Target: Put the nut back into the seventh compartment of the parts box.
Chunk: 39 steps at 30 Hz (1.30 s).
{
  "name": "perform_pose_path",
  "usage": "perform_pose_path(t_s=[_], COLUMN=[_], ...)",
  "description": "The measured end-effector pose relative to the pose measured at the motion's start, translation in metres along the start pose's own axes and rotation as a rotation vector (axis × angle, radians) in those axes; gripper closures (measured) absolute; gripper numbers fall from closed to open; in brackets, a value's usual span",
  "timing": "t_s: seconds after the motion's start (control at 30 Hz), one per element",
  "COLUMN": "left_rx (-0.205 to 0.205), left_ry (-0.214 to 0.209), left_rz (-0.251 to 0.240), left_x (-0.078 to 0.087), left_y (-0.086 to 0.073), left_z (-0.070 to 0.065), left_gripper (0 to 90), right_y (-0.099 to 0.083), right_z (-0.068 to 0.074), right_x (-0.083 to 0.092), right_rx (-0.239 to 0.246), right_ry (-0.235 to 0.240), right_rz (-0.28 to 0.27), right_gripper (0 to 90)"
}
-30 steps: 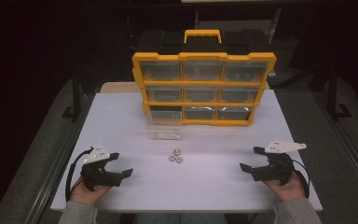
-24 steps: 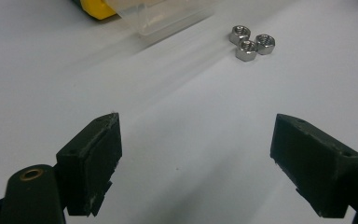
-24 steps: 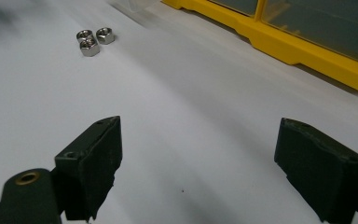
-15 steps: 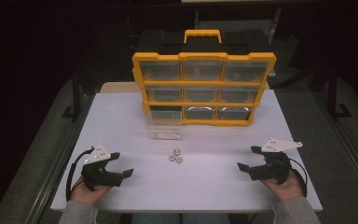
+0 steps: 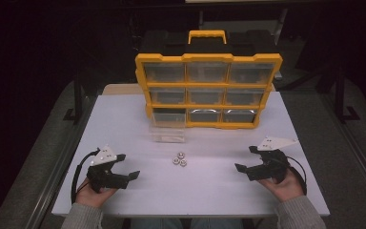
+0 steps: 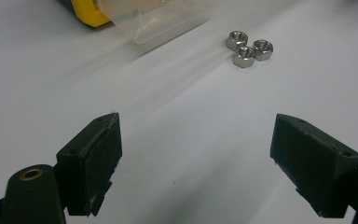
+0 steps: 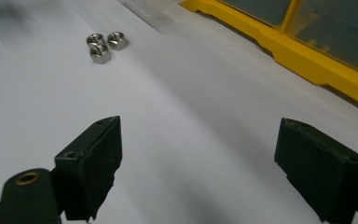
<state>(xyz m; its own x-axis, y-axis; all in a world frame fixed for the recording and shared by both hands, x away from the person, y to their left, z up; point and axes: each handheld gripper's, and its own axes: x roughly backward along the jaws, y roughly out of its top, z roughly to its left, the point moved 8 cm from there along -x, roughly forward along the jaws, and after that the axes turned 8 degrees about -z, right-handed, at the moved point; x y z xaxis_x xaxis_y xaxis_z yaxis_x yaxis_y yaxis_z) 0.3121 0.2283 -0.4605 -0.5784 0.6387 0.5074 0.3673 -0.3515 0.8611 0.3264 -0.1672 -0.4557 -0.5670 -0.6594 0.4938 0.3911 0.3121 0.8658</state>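
I am holding my left tongs and right tongs spread wide, both empty, low over the bench. The three hex nuts are lying clustered mid-bench, at two o'clock from my left tongs, marginally nearer them than the right.

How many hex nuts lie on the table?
3, clustered touching mid-table before the clear drawer: nut one, nut two, nut three. More may sit hidden in the organizer.

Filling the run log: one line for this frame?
left tongs: open, empty | right tongs: open, empty | three steel hex nuts: untouched on white table
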Motion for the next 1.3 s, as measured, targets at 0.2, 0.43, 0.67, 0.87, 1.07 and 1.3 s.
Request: perform_pose_path(t_s=[0.2, 0.43, 0.67, 0.87, 1.07, 1.3], left_rx=[-0.012, -0.007, -0.005, -0.006, -0.002, -0.003], left_ry=[-0.012, -0.015, -0.02, -0.021, -0.026, -0.026], left_rz=[0.001, -0.009, -0.011, -0.029, -0.028, -0.034], left_x=[-0.002, 0.0, 0.0, -0.001, -0.001, 0.0], left_y=[0.001, 0.002, 0.002, 0.004, 0.005, 0.005], left_z=[-0.004, -0.004, -0.004, -0.005, -0.006, -0.006], left_gripper=[16.5, 16.5, 16.5, 16.5, 16.4, 16.5], right_y=[0.015, 0.032, 0.041, 0.05, 0.062, 0.065], right_z=[0.011, 0.028, 0.038, 0.043, 0.052, 0.062], right_x=[-0.008, -0.024, -0.041, -0.055, -0.068, -0.089], right_rx=[0.041, 0.073, 0.081, 0.082, 0.089, 0.134], right_ry=[0.048, 0.112, 0.152, 0.185, 0.232, 0.226], right_rz=[0.02, 0.058, 0.1, 0.127, 0.154, 0.221], right_gripper=[14.1, 16.8, 19.0, 22.9, 29.3, 31.4])
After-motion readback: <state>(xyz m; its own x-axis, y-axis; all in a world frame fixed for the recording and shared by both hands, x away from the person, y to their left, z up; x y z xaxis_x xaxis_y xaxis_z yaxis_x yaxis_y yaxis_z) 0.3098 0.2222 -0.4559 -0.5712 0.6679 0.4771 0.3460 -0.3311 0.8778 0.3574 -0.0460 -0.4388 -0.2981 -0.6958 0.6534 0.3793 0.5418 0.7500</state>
